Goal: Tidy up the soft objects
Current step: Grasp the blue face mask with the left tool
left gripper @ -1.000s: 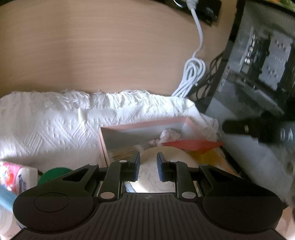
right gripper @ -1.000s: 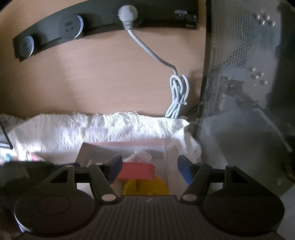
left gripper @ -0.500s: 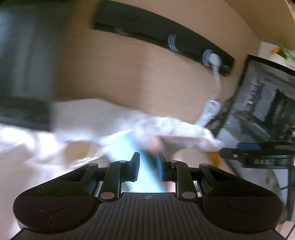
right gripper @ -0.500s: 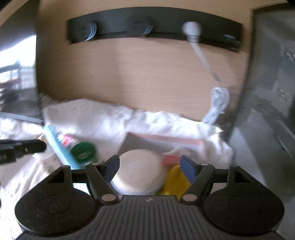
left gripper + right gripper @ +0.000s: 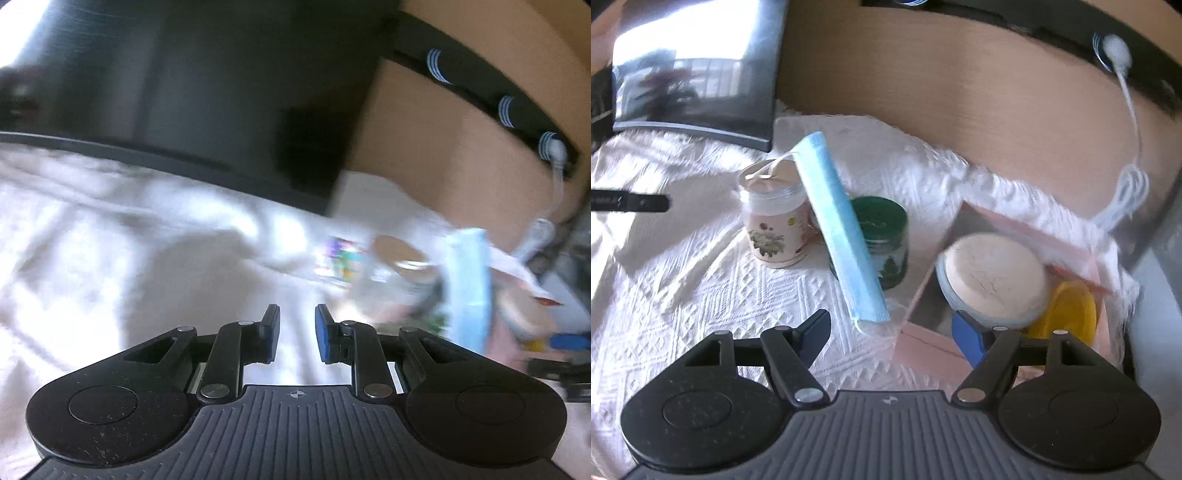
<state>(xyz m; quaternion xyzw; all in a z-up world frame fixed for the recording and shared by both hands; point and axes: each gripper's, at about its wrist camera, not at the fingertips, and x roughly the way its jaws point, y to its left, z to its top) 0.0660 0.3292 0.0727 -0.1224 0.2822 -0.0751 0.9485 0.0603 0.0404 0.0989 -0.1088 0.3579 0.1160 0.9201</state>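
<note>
- While it is leaning against the green jar [image 5: 882, 236], the folded blue face mask [image 5: 838, 236] is standing as a long, flat, pale strip with a white ear loop hanging at its lower end; its top is resting near the lid of the floral jar [image 5: 775, 221], and its foot is sitting on the white textured cloth [image 5: 683, 288], just beside the pink box [image 5: 923, 339].
- Inside the pink box a round container with a beige lid [image 5: 993, 273] is lying beside a yellow lid [image 5: 1071, 314].
- Compared with a second ago, both views are showing a different part of the table: the computer case is gone, and the dark monitor [image 5: 184, 92] is now filling the upper part of the left view.
- The right gripper [image 5: 892, 332] is standing wide open with nothing between its blue pads — its jaws have just been opening a little further.
- The left gripper [image 5: 297, 332] is keeping the same narrow gap, also holding nothing, over bare cloth.
- Only the right view is giving the mask and the jars sharply; in the left view they are smeared at the right edge, where the mask [image 5: 469, 288] is only a pale blue streak.
- The left view alone is showing the right gripper's blue tip at its right side, and the right view is showing a dark finger of the left gripper [image 5: 628, 203] at its left edge.
</note>
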